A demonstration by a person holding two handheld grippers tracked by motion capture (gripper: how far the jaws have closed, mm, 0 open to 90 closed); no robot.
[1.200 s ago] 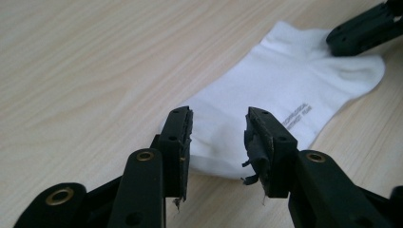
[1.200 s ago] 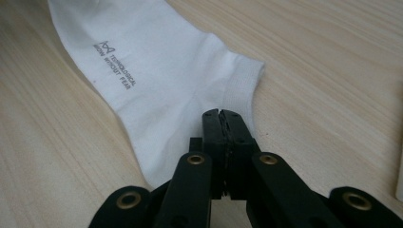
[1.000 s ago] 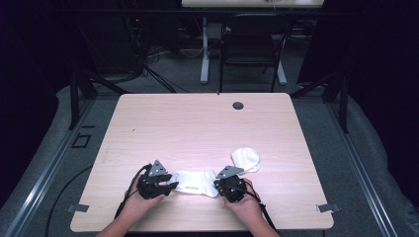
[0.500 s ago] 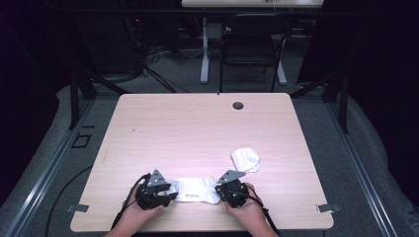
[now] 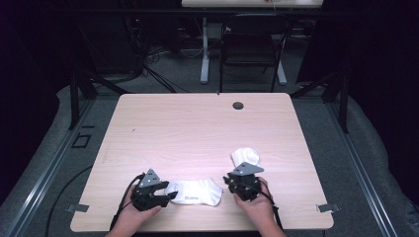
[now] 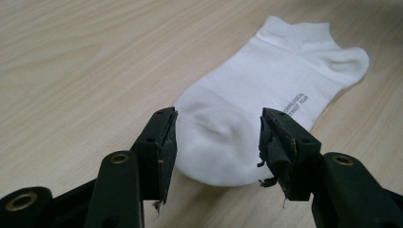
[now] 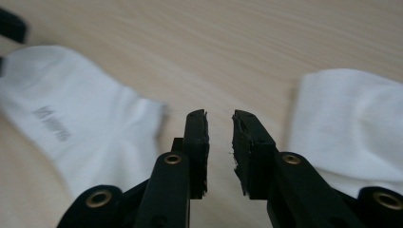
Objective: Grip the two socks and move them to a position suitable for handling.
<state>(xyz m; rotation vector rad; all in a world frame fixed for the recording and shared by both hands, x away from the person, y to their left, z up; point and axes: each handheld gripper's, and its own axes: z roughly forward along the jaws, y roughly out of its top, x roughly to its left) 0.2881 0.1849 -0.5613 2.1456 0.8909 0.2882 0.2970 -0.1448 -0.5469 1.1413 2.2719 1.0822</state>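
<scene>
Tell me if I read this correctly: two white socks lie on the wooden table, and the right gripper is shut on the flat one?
Not quite. The right gripper holds nothing: the right gripper view shows its jaws apart over bare table, between the flat sock and the other sock. Its jaws have just been opening.

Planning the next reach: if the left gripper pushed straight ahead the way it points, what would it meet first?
Most likely the flat white sock: its toe end lies between the left gripper's open jaws, which have just been opening, pads not pressing it.
</scene>
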